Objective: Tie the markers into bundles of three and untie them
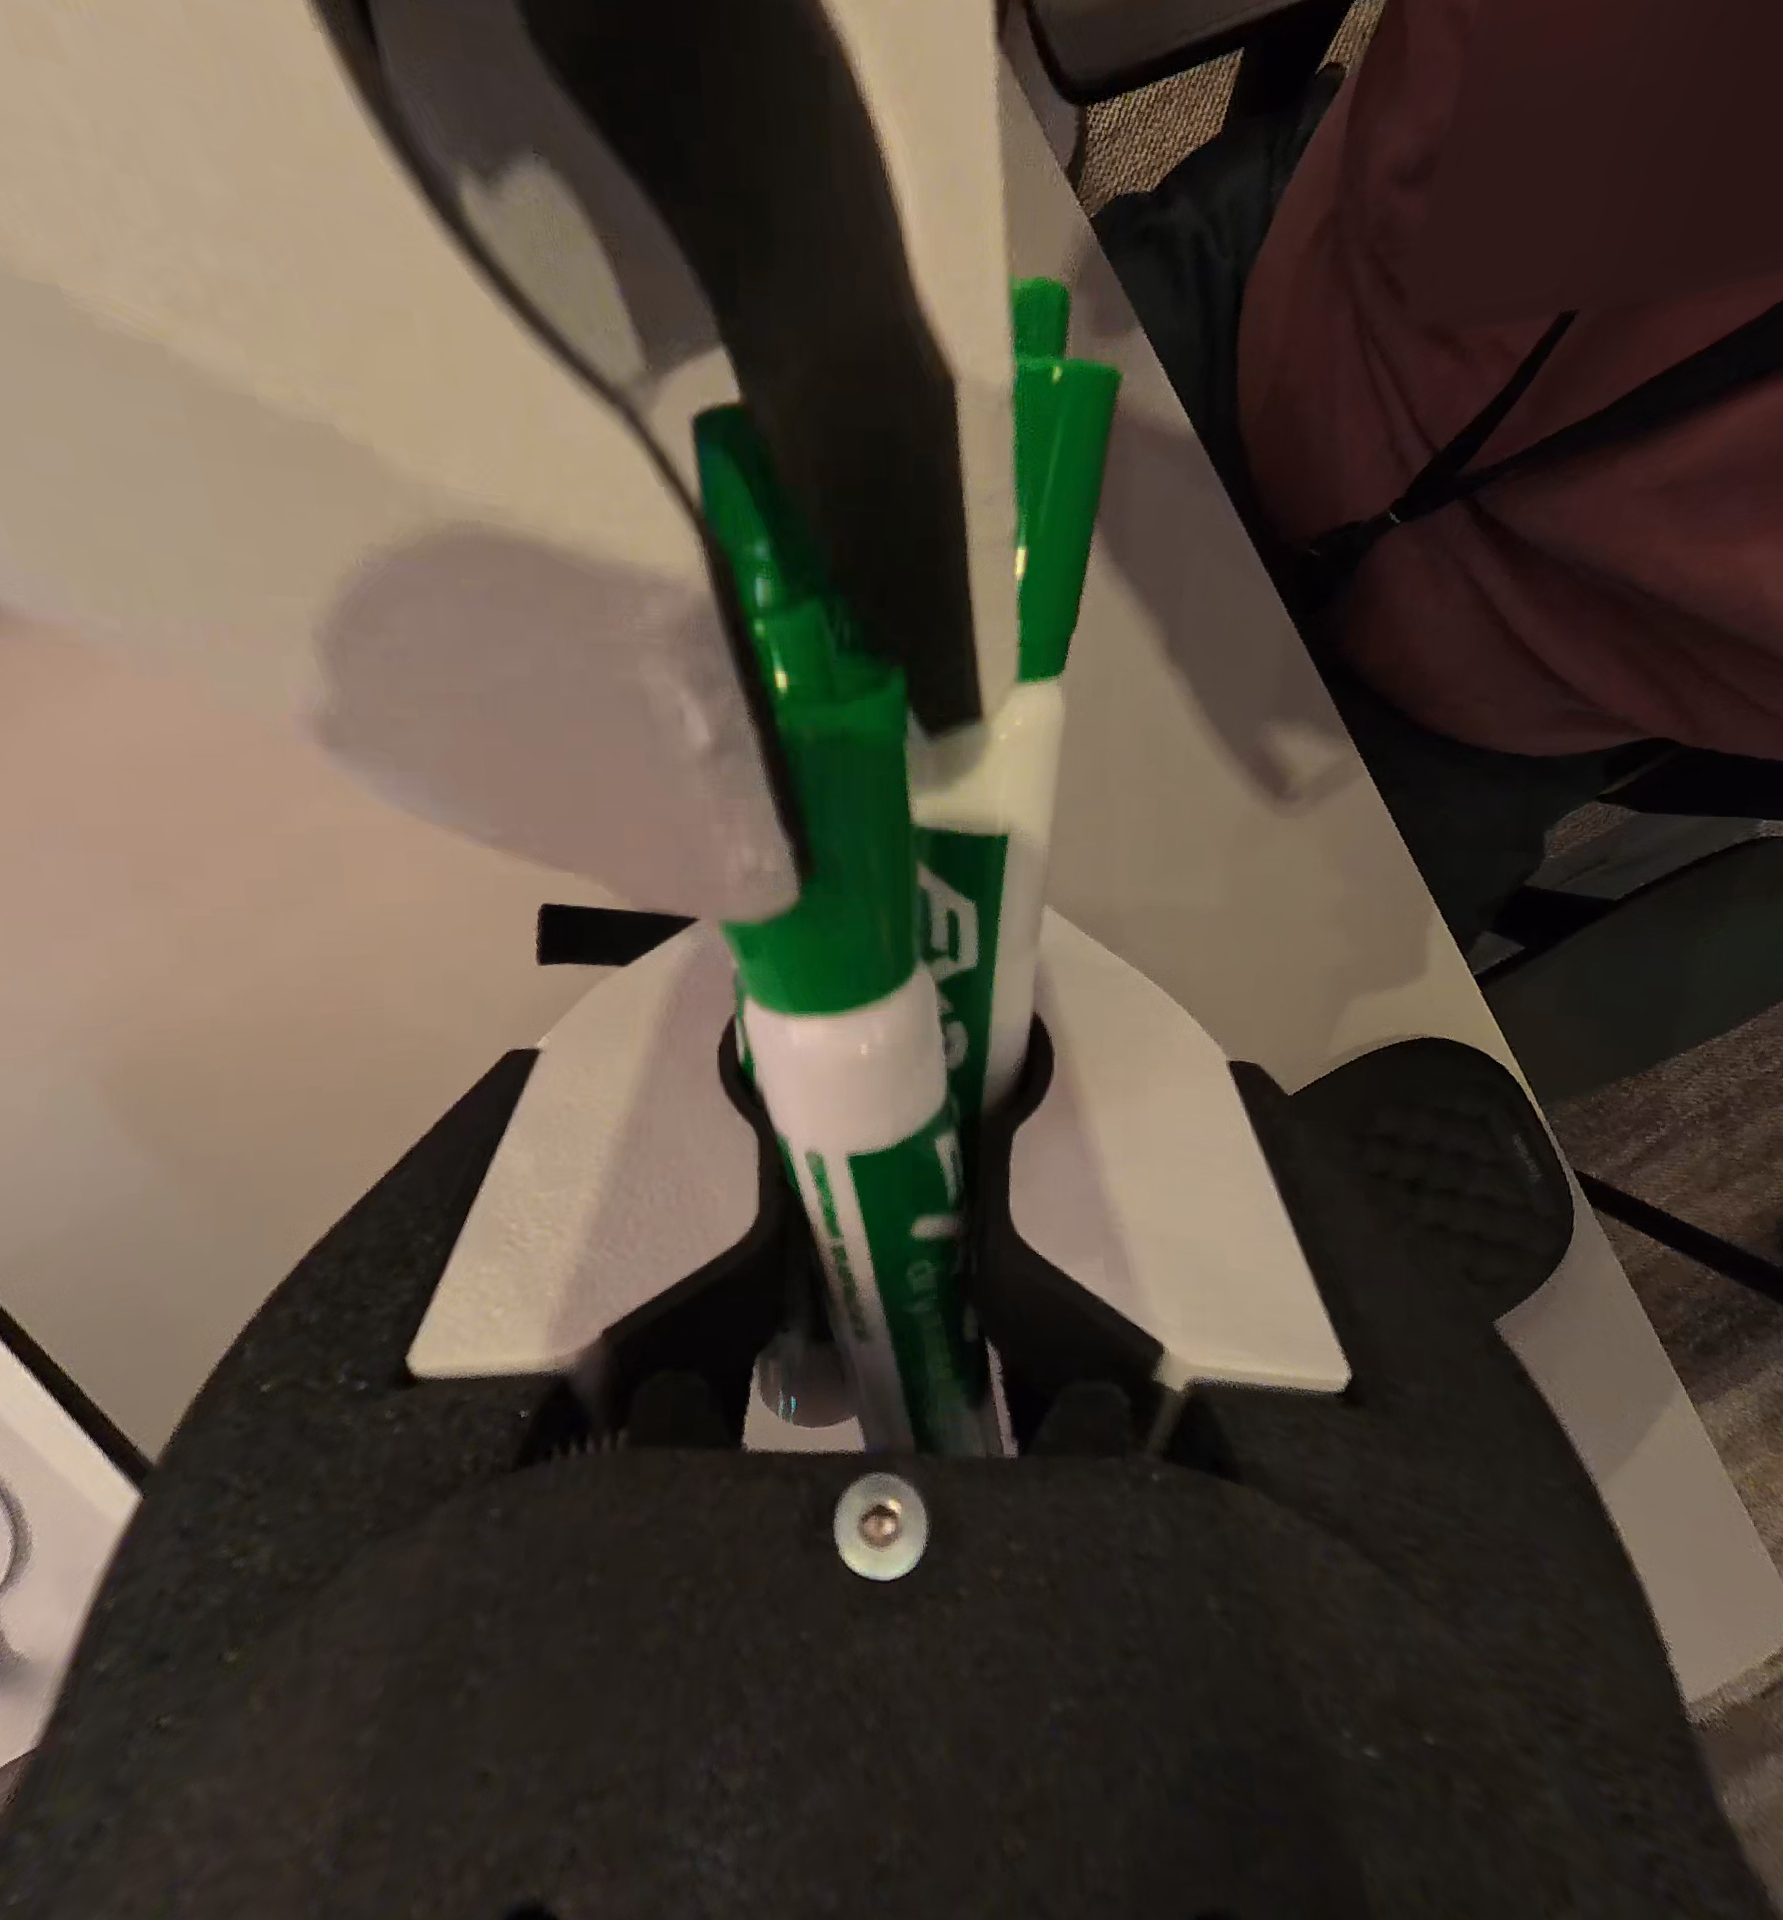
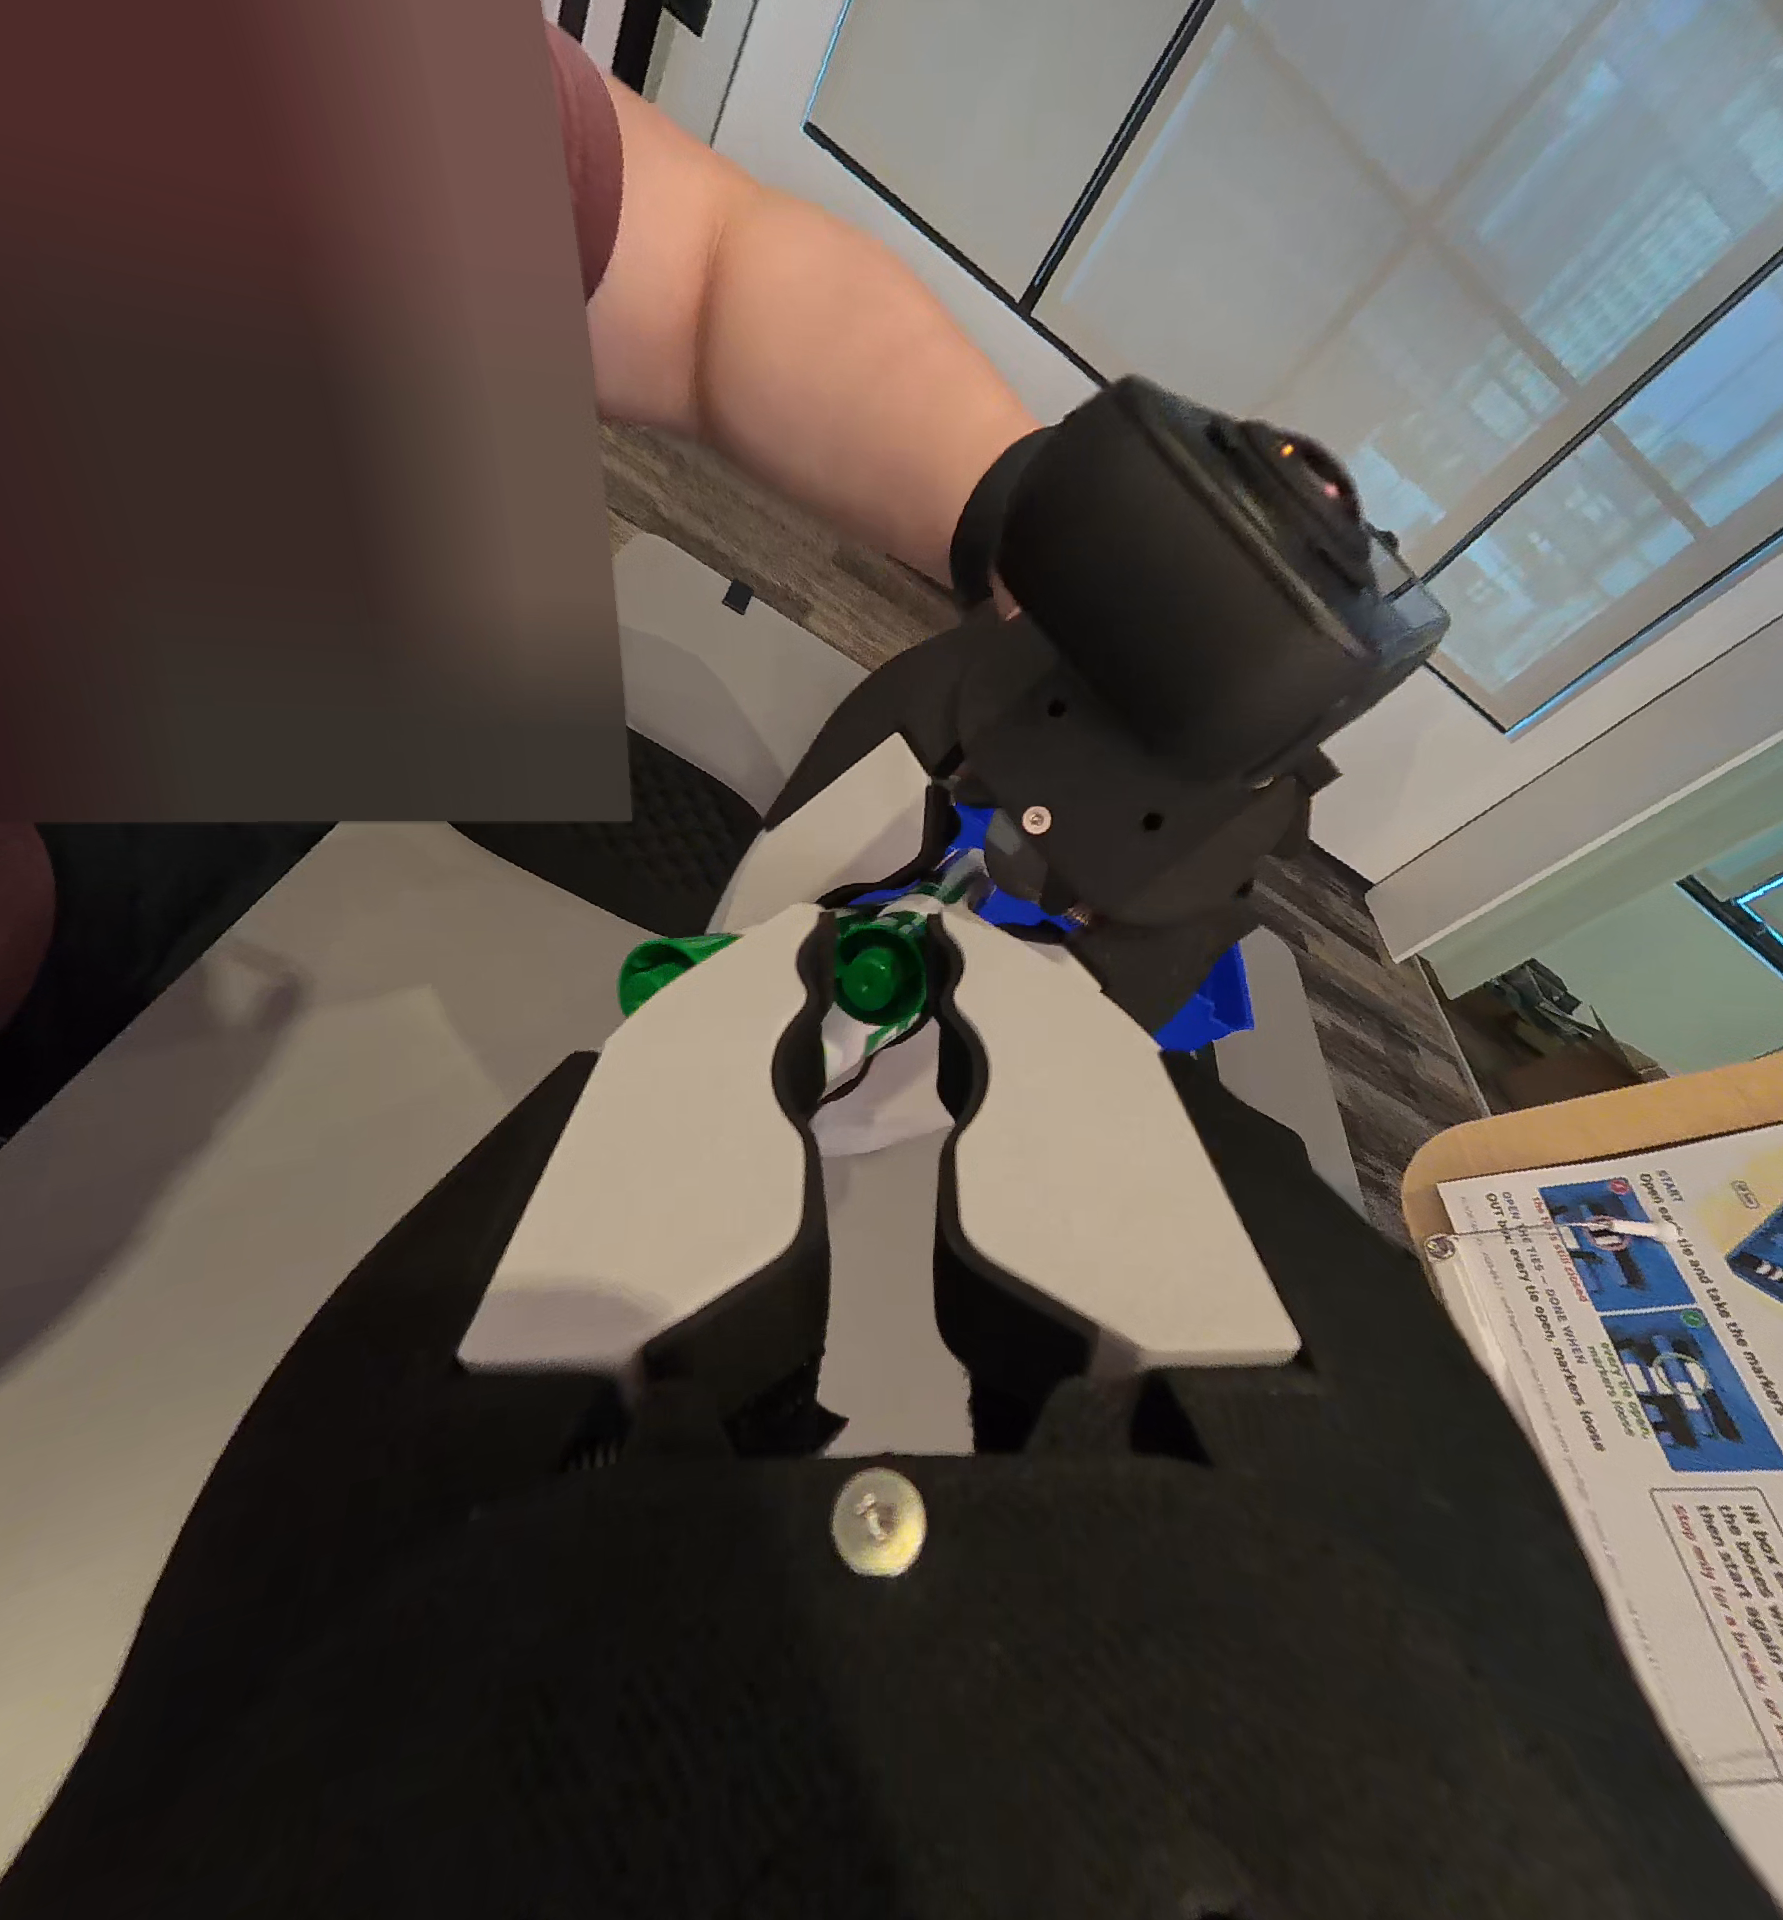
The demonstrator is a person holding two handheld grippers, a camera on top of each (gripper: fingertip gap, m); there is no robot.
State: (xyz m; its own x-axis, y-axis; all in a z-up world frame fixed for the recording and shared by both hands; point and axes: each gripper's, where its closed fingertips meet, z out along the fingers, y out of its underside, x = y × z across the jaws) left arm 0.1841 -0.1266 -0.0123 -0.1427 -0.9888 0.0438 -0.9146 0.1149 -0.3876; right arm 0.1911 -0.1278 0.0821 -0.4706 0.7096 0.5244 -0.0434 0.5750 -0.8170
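Note:
Three green-capped white markers point(image 1: 866, 1039) stand together in my left gripper point(image 1: 887, 1049), which is shut on their barrels. Their caps point away from the camera. My right gripper point(image 1: 856, 805) comes in from above, with two of the caps between its fingers and a third cap point(image 1: 1058, 499) outside them. In the right wrist view my right gripper point(image 2: 876, 935) is closed around a green cap end point(image 2: 871, 971), and another cap point(image 2: 658, 966) shows to its left. The left gripper's black body point(image 2: 1126, 727) faces it. A short black strip point(image 1: 565, 930) sticks out at the left.
The white table point(image 1: 191, 520) ends at an edge point(image 1: 1313, 831) on the right, with a person in a maroon top point(image 1: 1541, 416) and a chair point(image 1: 1645, 935) beyond. An instruction sheet on a board point(image 2: 1645, 1351) lies at the right. A bare arm point(image 2: 814, 343) reaches in. Across from one pair of fingers to the other is roughly 9 centimeters.

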